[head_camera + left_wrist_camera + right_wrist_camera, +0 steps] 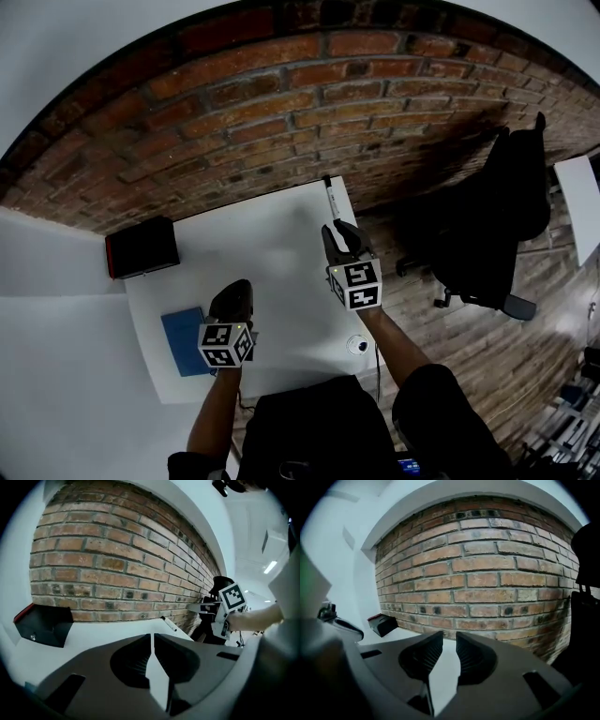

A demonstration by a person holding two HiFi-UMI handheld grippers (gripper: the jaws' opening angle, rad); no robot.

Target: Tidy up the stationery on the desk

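**Two hand-held grippers over a white desk, one marker pen lying loose**

Seen from above, a white rectangular desk (281,244) stands against a red brick wall (281,103). At the desk's ten o'clock sits a black box with a red edge (142,247); whether it is open cannot be told. At eight o'clock a flat blue notebook (183,340) lies near the front edge. Just beside it, on its right, hovers the left gripper (234,286), its tongs clenched on nothing.

Further right, the right gripper (337,228) has its tongs released, with a clear gap between them and nothing in it. It points toward twelve o'clock at a slim black-and-white marker pen (331,200). The pen lies at the desk's one o'clock corner, just beyond the tips and apart from them.

At five o'clock, by the front edge, is a small round white object (357,346), too small to identify. A black office chair (497,225) stands well apart at three o'clock.

The tidying looks barely begun: pen and notebook lie loose and unheld. Picking up the pen seems the step in hand. Nothing blocks the way to it, though its place near the desk's edge could let it roll off.
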